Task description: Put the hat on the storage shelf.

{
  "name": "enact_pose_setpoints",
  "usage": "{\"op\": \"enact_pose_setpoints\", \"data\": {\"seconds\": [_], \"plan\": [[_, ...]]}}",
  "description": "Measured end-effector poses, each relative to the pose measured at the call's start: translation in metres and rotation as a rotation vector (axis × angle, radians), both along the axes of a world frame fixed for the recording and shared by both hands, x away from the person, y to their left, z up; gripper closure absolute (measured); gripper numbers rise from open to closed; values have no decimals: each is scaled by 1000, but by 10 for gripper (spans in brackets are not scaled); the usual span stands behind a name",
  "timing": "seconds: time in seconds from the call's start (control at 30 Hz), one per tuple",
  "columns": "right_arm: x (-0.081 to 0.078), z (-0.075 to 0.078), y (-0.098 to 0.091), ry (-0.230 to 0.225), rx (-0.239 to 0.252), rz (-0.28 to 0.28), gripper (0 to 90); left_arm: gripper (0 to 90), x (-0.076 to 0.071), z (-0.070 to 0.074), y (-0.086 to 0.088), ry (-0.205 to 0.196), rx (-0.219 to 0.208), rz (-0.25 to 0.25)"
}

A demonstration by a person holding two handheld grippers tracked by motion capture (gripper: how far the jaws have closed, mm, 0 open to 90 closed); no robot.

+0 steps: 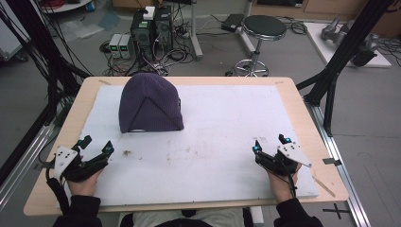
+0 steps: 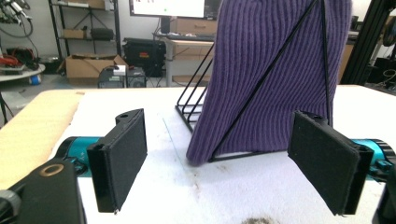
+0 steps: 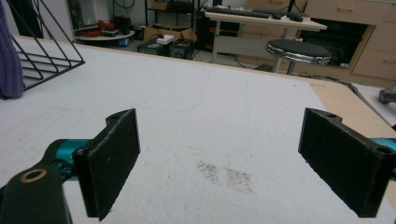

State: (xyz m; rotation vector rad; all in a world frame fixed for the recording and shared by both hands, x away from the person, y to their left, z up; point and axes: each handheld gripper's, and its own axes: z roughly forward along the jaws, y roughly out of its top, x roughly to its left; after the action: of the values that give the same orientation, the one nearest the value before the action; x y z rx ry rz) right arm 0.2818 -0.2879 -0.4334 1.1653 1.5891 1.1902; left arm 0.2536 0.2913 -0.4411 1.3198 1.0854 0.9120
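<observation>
fig.: purple knit beanie (image 1: 150, 102) sits draped over a black wire rack (image 2: 196, 108), at abt 11 o'clock on the white foam board (image 1: 227, 142); the rack holds nothing else i can see. step, i'd say: pre-reach, nothing gripped. my left gripper (image 1: 97, 149) at 8 o'clock, jaws apart & empty; right gripper (image 1: 269, 143) at 4 o'clock, likewise apart. next: left fwd to the beanie's hem, jaws straddling the knit, not the wire.
</observation>
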Motion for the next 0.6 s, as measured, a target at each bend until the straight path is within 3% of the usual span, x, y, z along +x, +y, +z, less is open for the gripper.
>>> {"op": "enact_pose_setpoints", "data": {"seconds": [0.3, 0.6], "plan": [[7, -4, -7, 32, 61, -14, 118, 200, 0, -3, 2, 7, -3, -3], [10, -5, -7, 33, 48, -10, 119, 201, 1, -6, -1, 17, 9, -29]]}}
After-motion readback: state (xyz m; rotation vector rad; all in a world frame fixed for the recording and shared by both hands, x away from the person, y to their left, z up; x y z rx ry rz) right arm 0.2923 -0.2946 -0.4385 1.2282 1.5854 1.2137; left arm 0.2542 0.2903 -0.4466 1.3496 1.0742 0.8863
